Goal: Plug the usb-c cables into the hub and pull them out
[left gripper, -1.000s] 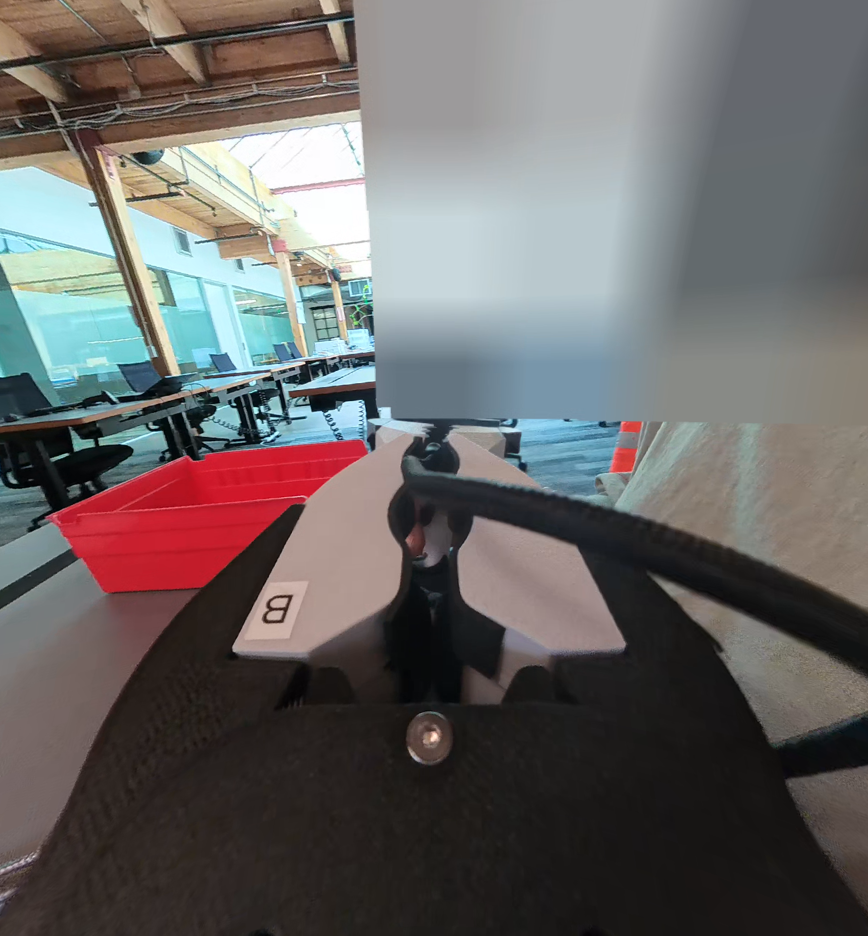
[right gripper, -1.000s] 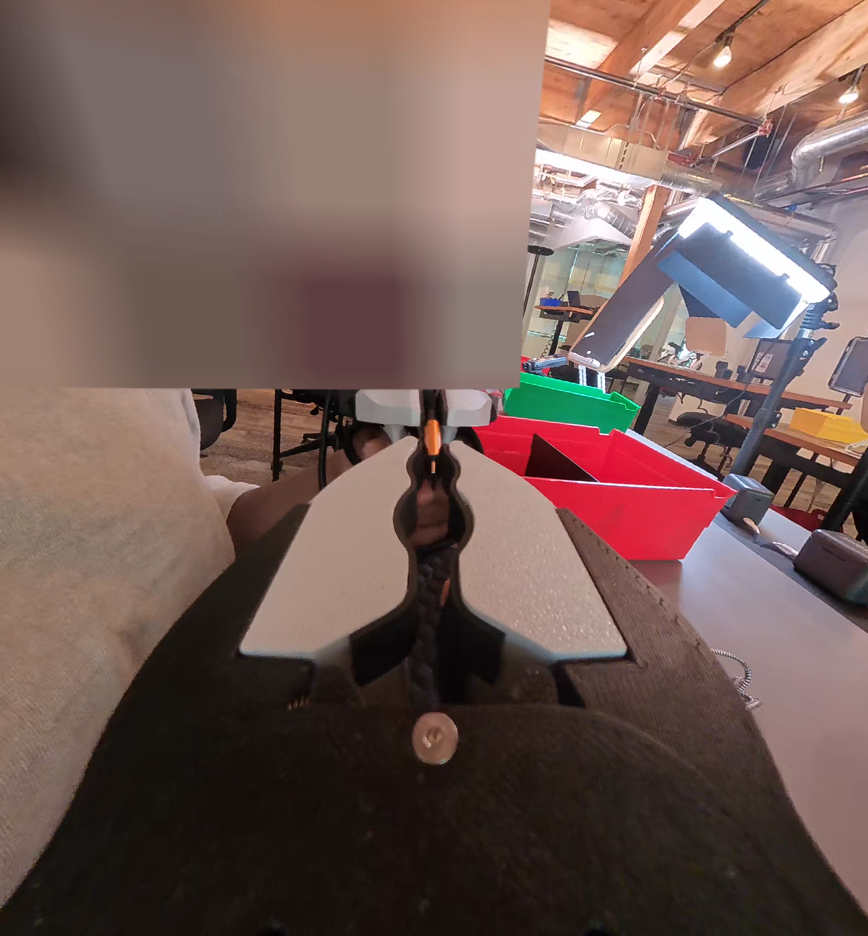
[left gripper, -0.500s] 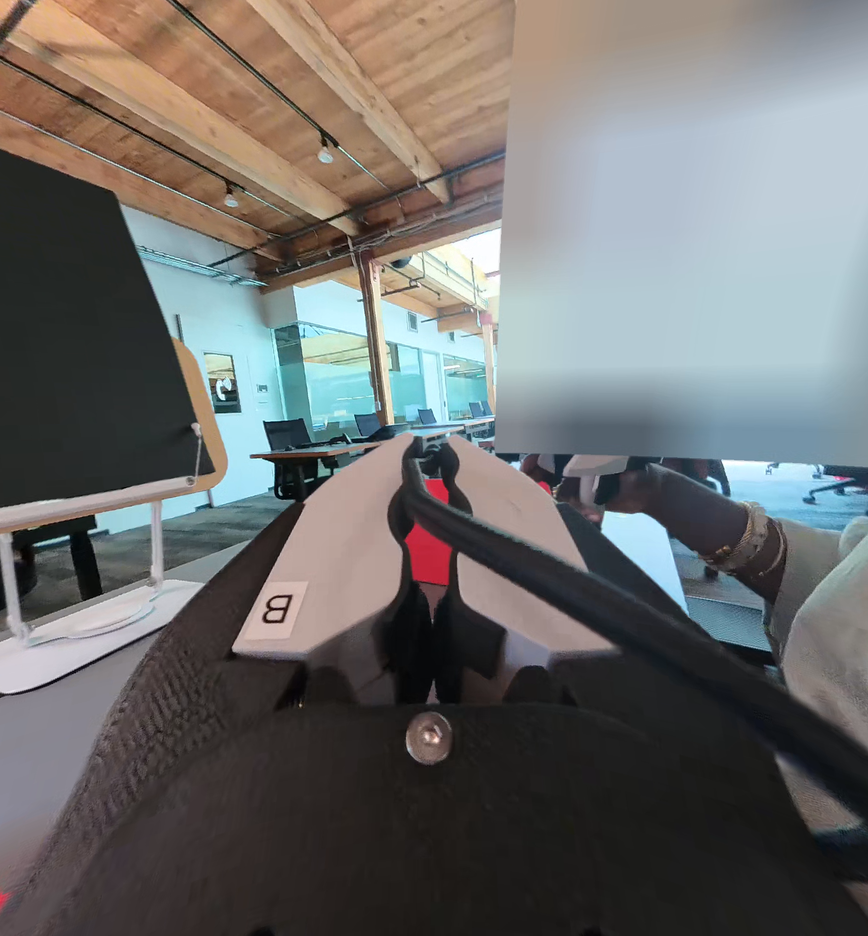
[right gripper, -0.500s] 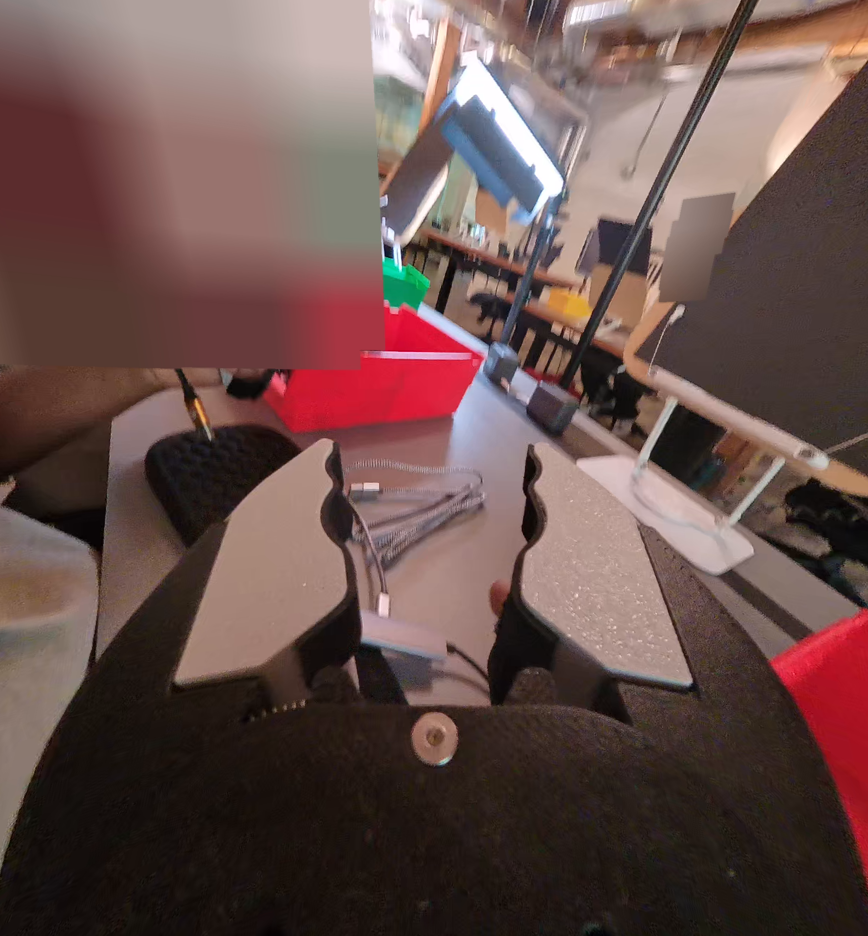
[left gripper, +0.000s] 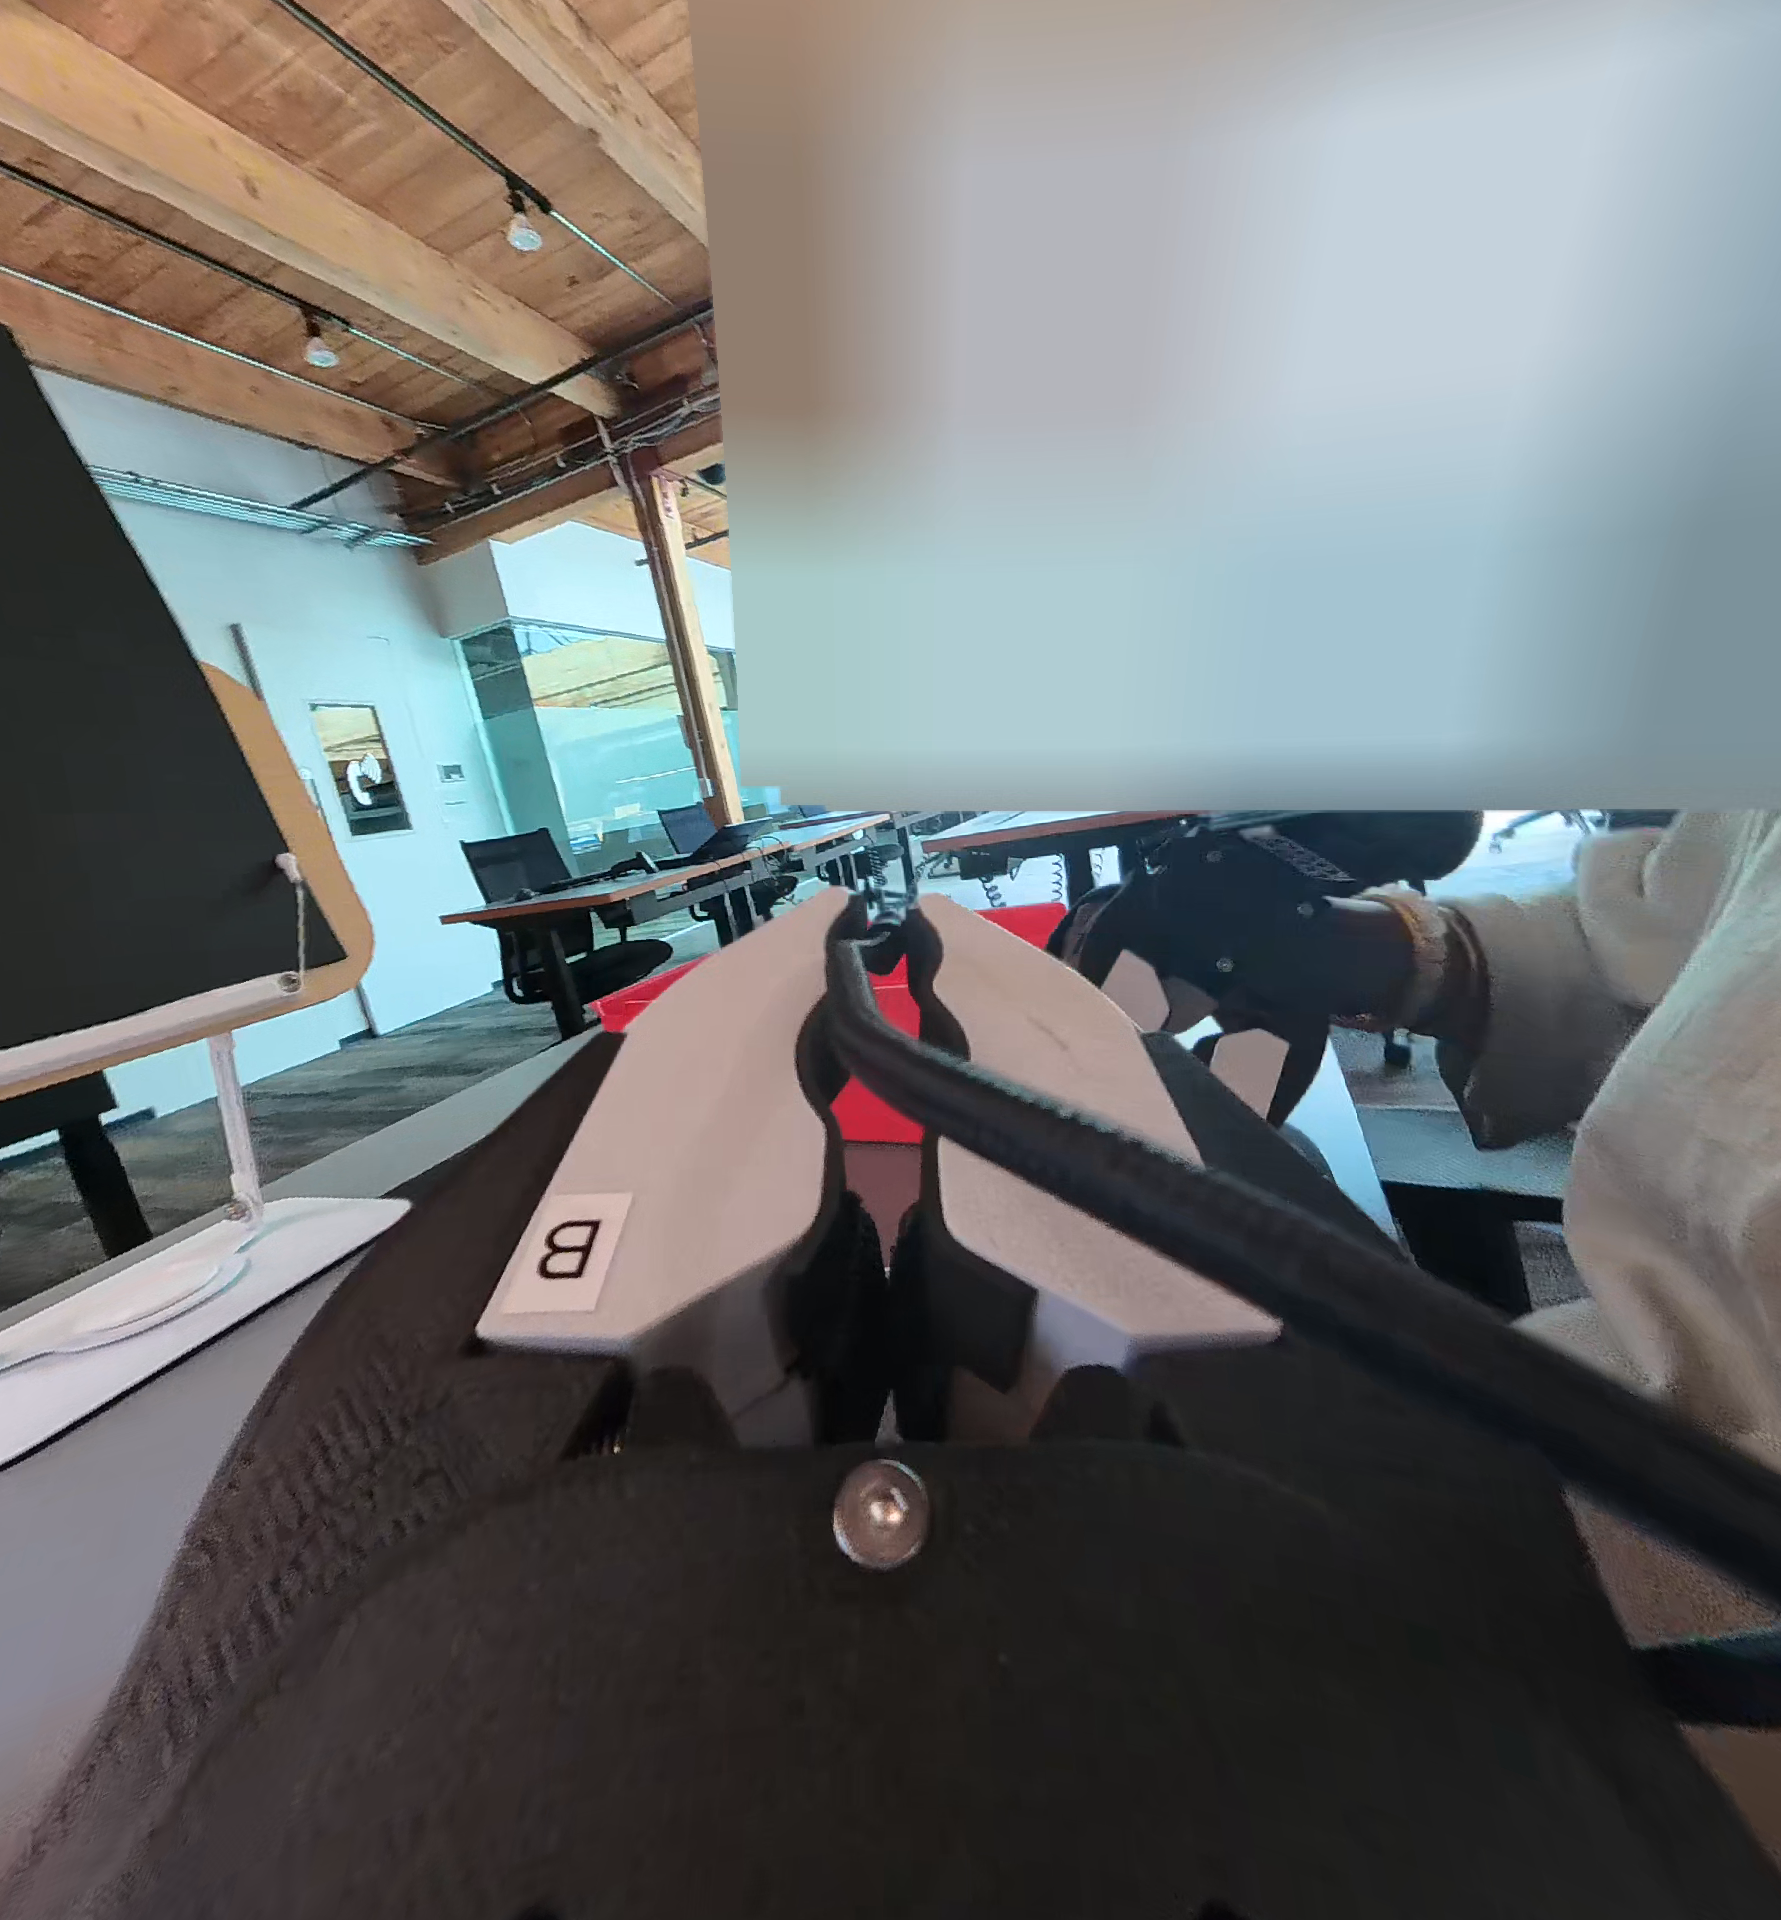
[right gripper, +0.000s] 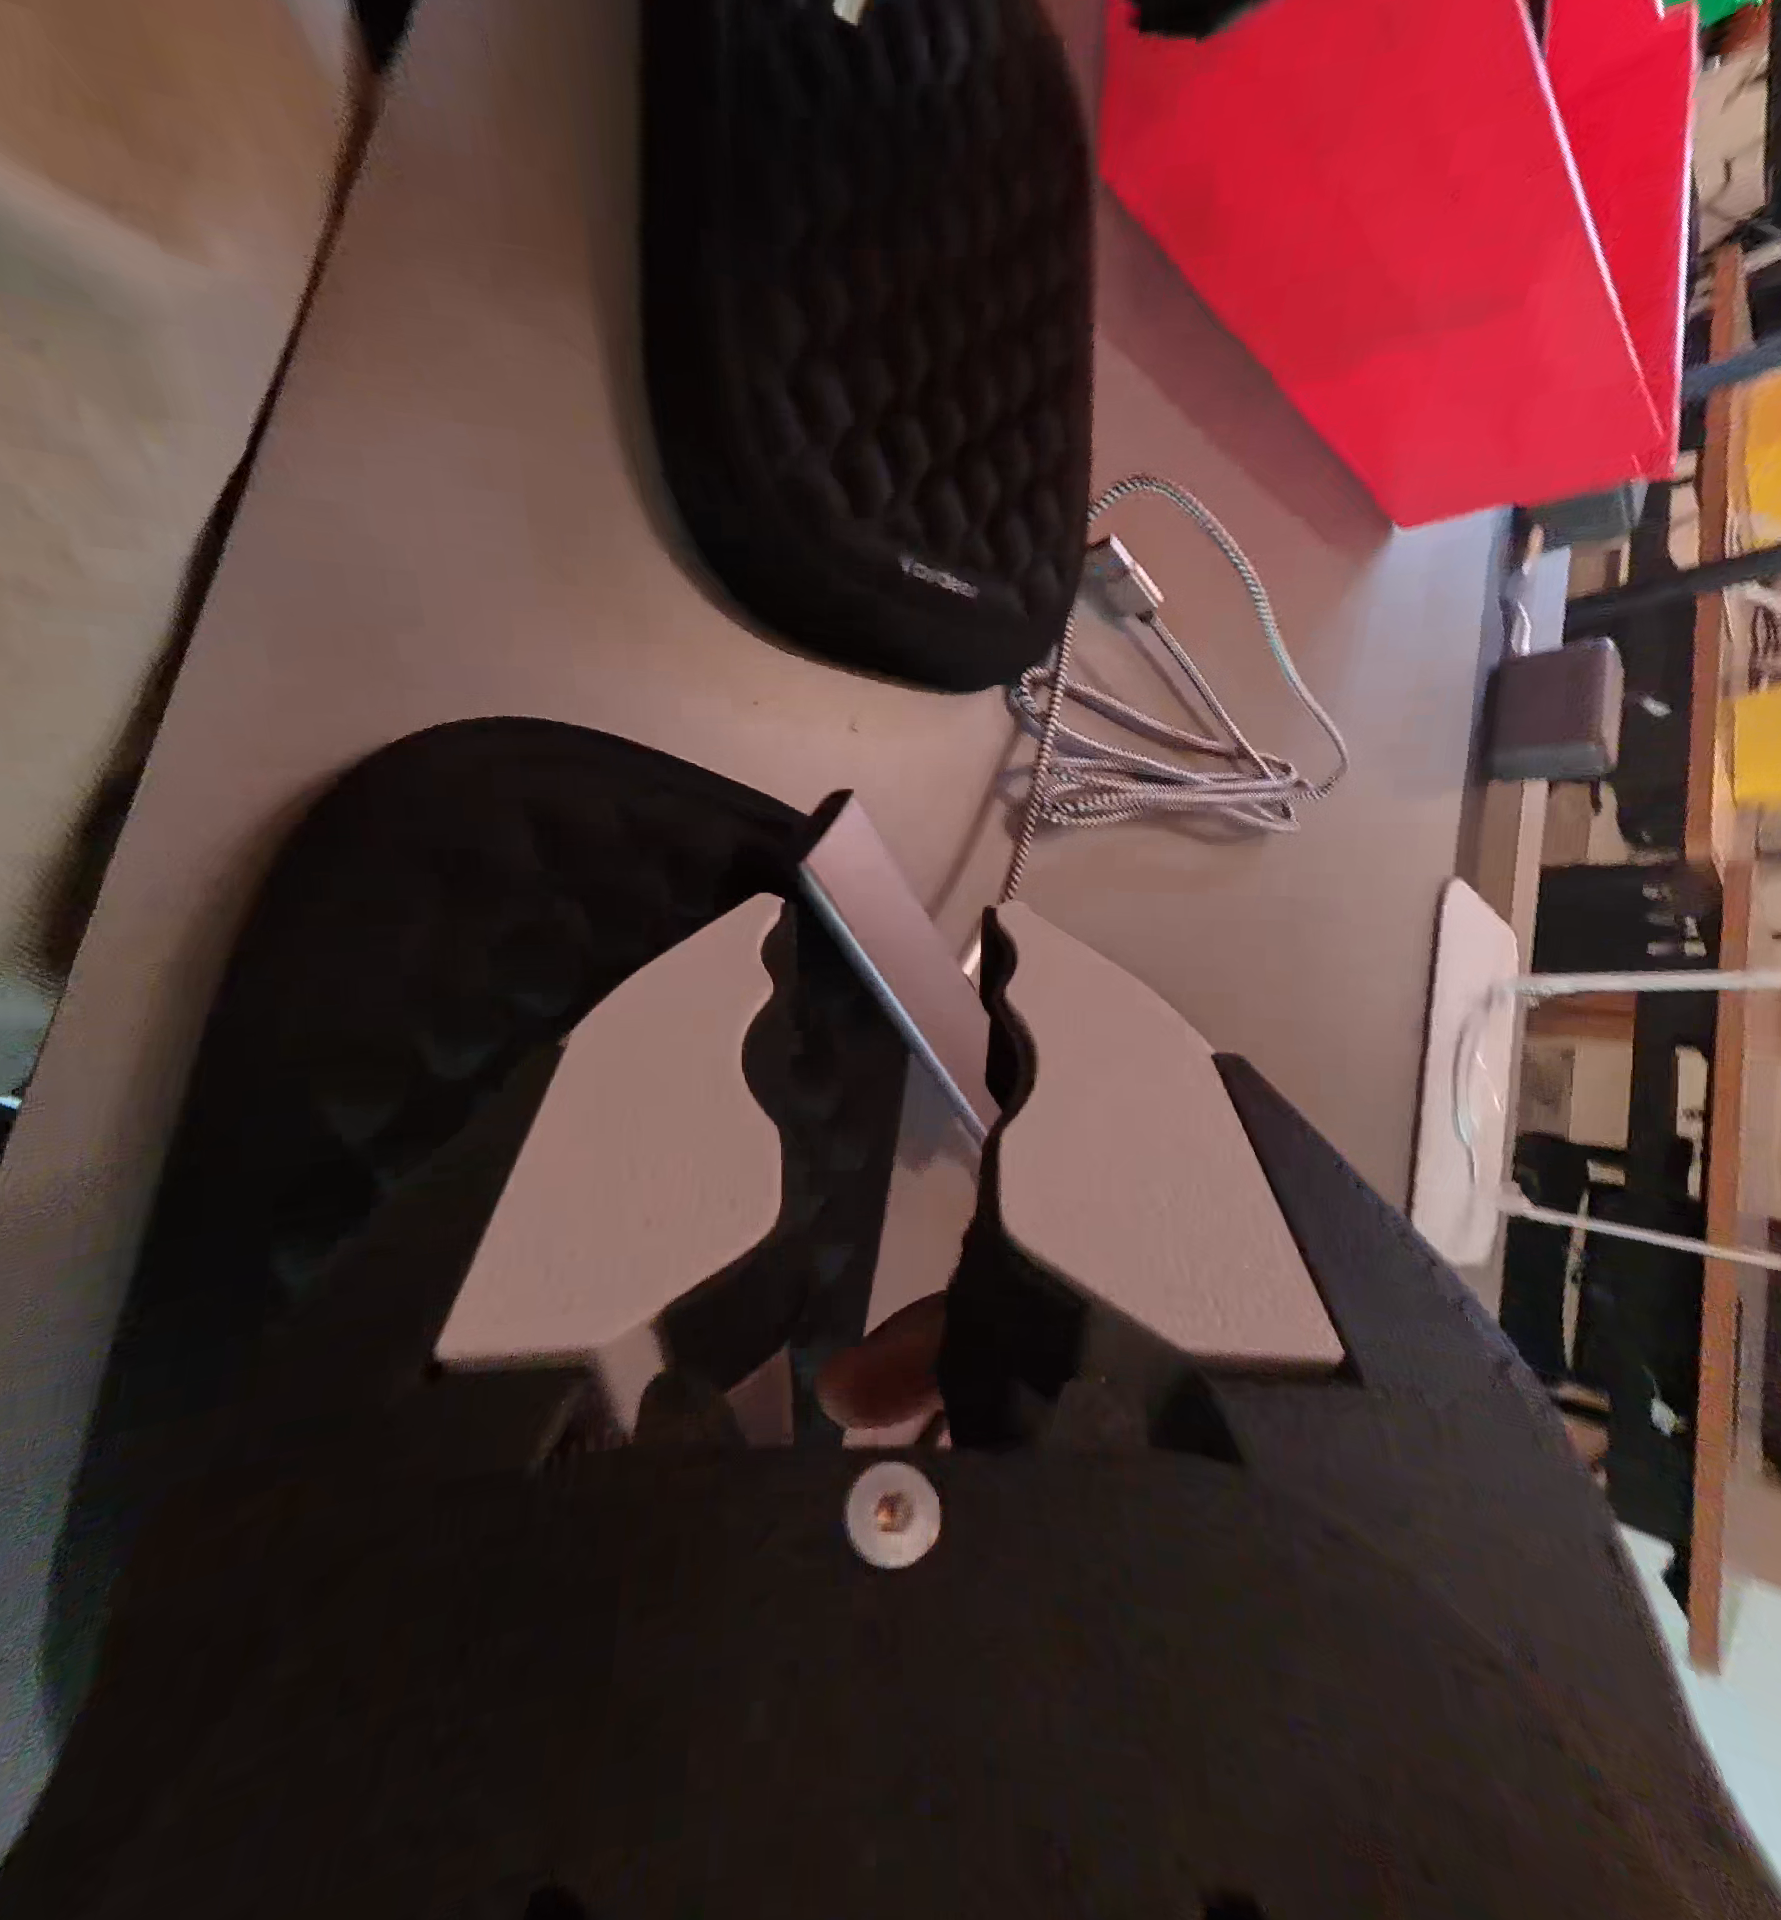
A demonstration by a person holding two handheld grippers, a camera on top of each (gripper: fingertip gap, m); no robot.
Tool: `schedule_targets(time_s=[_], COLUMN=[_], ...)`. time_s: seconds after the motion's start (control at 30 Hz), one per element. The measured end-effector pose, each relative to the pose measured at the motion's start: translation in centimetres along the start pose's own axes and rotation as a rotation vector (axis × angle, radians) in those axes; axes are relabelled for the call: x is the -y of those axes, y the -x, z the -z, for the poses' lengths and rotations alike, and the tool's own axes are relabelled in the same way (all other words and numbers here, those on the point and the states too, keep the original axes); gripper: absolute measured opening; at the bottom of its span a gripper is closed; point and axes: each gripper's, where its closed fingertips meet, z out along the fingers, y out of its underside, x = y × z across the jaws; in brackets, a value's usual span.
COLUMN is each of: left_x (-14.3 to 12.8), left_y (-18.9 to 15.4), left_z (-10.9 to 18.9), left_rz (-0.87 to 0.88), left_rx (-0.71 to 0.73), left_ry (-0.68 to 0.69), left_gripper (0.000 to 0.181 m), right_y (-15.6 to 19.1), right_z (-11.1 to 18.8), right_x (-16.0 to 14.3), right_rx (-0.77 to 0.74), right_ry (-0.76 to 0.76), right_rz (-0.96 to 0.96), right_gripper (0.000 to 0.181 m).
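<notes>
Left wrist view: the left gripper [left gripper: 878,940] has its two grey fingers pressed almost together on a thick black braided cable [left gripper: 1125,1143], pinching it near their tips. A small metal plug end [left gripper: 884,916] pokes out just past the tips, pointing forward and away from the camera, while the cable itself trails back to the right and down past the black gripper body. Beyond and to the right, the right gripper [left gripper: 1213,1023] is seen from outside, angled downward toward the grey table [left gripper: 86,1558], held by a person in a pale sleeve [left gripper: 1696,1039]. A red bin [left gripper: 657,997] sits behind the fingers, and a stand with a dark panel [left gripper: 86,727] is at far left. Right wrist view: the picture is rolled sideways and blurred. The right gripper [right gripper: 896,997] has its fingers partly open around a flat silver bar, probably the hub [right gripper: 891,966], which lies slantwise across the gap with its long axis running from upper left to lower right; whether the pads truly clamp it cannot be told. Just beyond the tips, a silver braided cable [right gripper: 1156,769] lies in a loose bundle on the table, its plug [right gripper: 1120,577] beside a black quilted pouch [right gripper: 865,343]. The hub looks to be at the right gripper and the plug at the left, so the coming move likely turns on lining the plug's forward axis up with a port on the hub's narrow edge.
</notes>
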Motion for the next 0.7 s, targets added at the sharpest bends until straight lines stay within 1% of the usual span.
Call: schedule_targets(time_s=[0.07, 0.2, 0.3, 0.37, 0.43, 0.53, 0.6, 0.67, 0.7], left_x=[-0.4, -0.9, -1.2, -1.7, -2.3, -3.6, -4.5, -4.9, -4.9], left_y=[-0.5, -1.4, -1.9, -2.2, -2.3, -2.6, -2.8, -2.8, -3.1], left_z=[-0.2, -0.5, -0.6, -0.7, -0.9, -1.3, -1.5, -1.7, -1.9], left_rz=[-0.024, -0.047, -0.039, -0.044, -0.064, -0.123, -0.191, -0.283, -0.335], left_rx=[-0.023, -0.072, -0.106, -0.119, -0.120, -0.122, -0.107, -0.080, -0.078], left_ry=[0.018, 0.033, 0.028, 0.046, 0.073, 0.135, 0.191, 0.232, 0.240], left_gripper=[0.005, 0.005, 0.005, 0.005, 0.005, 0.005, 0.005, 0.005, 0.004], right_y=[0.5, 0.3, 0.3, 0.7, 0.5, -1.7, -4.2, -6.4, -7.1], right_z=[-0.7, -1.3, -2.2, -2.6, -2.6, -2.0, -0.8, 0.5, 1.0], right_x=[-0.4, -0.8, -0.7, -0.7, -0.6, 0.2, 1.4, 2.4, 3.0], right_rx=[0.012, -0.030, -0.012, 0.040, 0.037, -0.108, -0.209, -0.295, -0.338], right_ry=[-0.034, -0.113, -0.138, -0.150, -0.168, -0.208, -0.256, -0.264, -0.250], right_rz=[0.010, 0.014, 0.025, 0.001, -0.008, -0.076, -0.170, -0.212, -0.193], right_gripper=[0.035, 0.036, 0.030, 0.023, 0.020, 0.011, 0.007, 0.008, 0.008])
